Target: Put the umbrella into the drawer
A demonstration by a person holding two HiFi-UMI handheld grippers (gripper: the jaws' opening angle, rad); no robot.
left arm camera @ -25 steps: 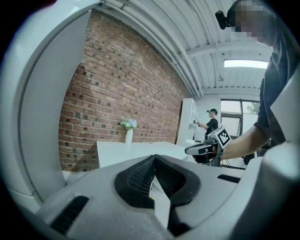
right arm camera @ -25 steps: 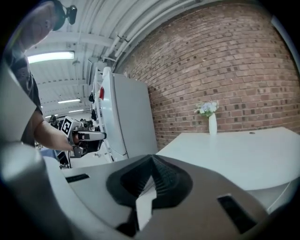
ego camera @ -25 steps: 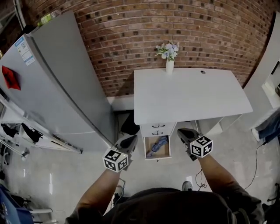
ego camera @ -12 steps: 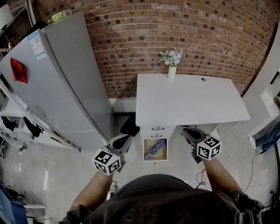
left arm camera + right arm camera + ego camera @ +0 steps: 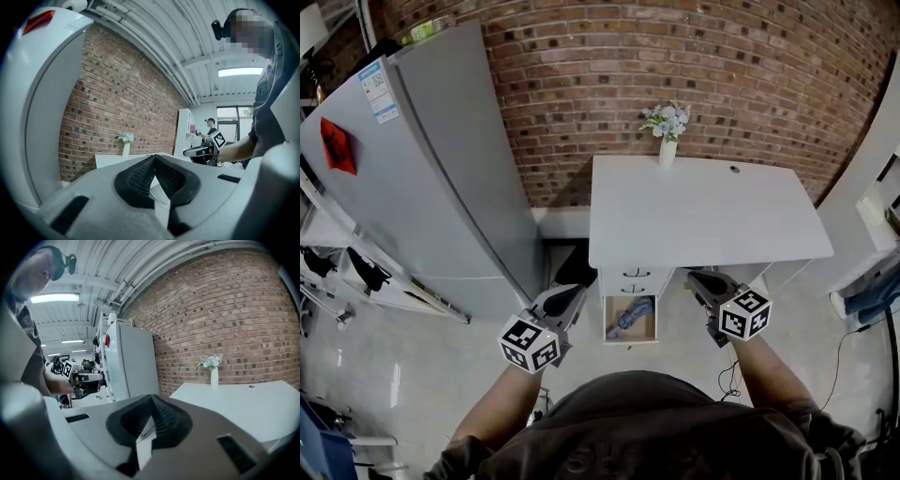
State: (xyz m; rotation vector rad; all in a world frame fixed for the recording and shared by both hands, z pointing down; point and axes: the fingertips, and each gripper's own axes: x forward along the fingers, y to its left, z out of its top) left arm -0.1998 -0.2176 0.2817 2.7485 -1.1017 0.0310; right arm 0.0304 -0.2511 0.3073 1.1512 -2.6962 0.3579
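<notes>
Left gripper view showed the left tongs point(image 5: 154, 161) pressed together with nothing between them; right gripper view showed the right tongs point(image 5: 151, 404) likewise closed and empty. Seen from the head view, both hung on either side of the pulled-out bottom drawer point(image 5: 607, 323) under the white surface point(image 5: 703, 211), touching neither, and the blue umbrella point(image 5: 630, 314) lay inside that drawer. A flower vase point(image 5: 664, 148) stood at the surface's back edge by the brick wall point(image 5: 609, 84), with a grey fridge point(image 5: 441, 178) to the left.

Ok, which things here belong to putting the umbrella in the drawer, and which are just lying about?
Job: blue folded umbrella; open wooden drawer; left tool; right tool, both shut.
Just there: white vase of flowers; grey fridge; white desk.
</notes>
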